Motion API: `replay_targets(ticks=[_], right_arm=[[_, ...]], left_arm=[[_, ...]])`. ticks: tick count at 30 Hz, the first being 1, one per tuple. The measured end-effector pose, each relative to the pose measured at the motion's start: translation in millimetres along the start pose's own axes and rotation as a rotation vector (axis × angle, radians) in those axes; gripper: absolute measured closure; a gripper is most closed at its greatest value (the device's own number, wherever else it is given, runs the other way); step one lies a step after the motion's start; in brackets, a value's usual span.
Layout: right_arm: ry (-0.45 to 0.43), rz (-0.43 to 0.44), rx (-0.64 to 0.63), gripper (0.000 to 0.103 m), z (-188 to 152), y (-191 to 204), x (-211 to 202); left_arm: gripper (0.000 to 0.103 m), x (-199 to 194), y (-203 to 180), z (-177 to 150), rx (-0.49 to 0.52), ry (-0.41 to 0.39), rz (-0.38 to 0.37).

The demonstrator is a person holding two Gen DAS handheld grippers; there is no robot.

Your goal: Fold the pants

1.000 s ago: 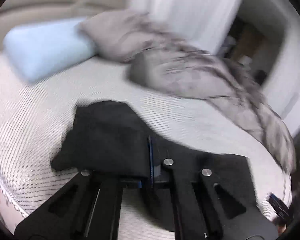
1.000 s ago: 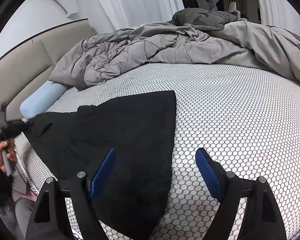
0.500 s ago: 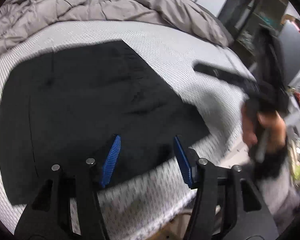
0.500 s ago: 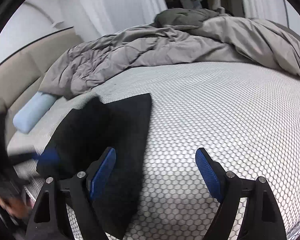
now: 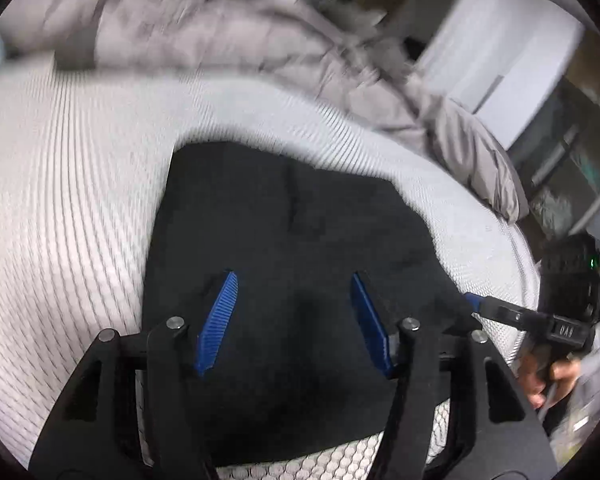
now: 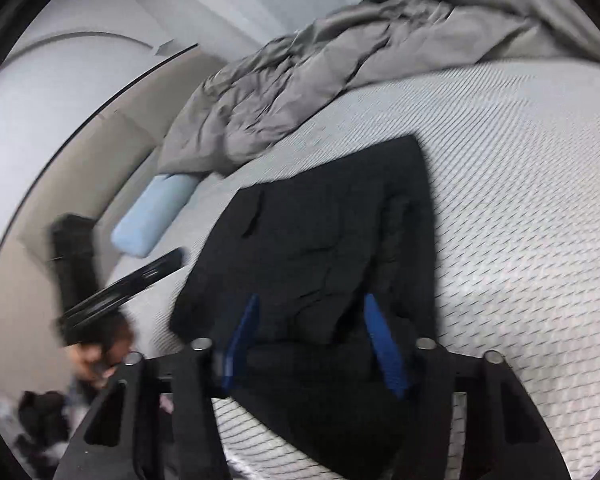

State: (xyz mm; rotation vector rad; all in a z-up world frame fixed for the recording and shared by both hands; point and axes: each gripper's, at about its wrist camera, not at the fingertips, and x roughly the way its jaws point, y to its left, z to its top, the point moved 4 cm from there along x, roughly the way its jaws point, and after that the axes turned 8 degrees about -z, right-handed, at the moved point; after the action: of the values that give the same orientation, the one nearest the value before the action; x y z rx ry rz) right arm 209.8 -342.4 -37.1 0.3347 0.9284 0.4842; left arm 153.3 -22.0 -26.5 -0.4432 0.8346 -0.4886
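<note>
Both grippers swung over the pants (image 5: 300,240) — blurred, jaws apart.

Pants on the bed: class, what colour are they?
Plain black pants, clearest in the right wrist view.

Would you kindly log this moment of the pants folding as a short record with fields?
garment: black pants, lying folded on the mattress
surface: white honeycomb-patterned mattress
left gripper: open, blue pads over the pants, nothing between them
right gripper: open, over the near end of the pants
bedding: crumpled grey duvet at the far side of the mattress
pillow: light blue bolster pillow by the beige headboard
image quality: both views motion-blurred
</note>
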Motion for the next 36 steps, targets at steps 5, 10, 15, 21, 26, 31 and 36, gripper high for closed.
replay_targets(ticks=[5,10,15,21,26,31,36], right_arm=[[0.054,0.002,0.038,0.050,2,-5,24],[0.051,-0.099,-0.018,0.078,9,1,44],[-0.044,-0.189,-0.160,0.096,4,22,-2],[0.030,-0.236,-0.105,0.091,-12,-7,8],[-0.005,-0.148,0.001,0.071,-3,-24,-7],[0.084,-0.098,0.091,0.058,0,-40,16],[0.083,-0.091,0.049,0.056,10,-35,34]], left_arm=[[0.047,-1,5,-6,0.126,0.007,0.076],[0.047,-7,9,-10,0.107,0.007,0.060],[0.047,-16,4,-8,0.095,-0.010,0.051],[0.047,-8,-2,-12,0.139,0.018,0.082],[0.047,-8,-5,-15,0.160,0.030,0.095],[0.047,-7,-4,-17,0.161,0.039,0.102],[0.047,-6,-1,-19,0.156,0.043,0.116]])
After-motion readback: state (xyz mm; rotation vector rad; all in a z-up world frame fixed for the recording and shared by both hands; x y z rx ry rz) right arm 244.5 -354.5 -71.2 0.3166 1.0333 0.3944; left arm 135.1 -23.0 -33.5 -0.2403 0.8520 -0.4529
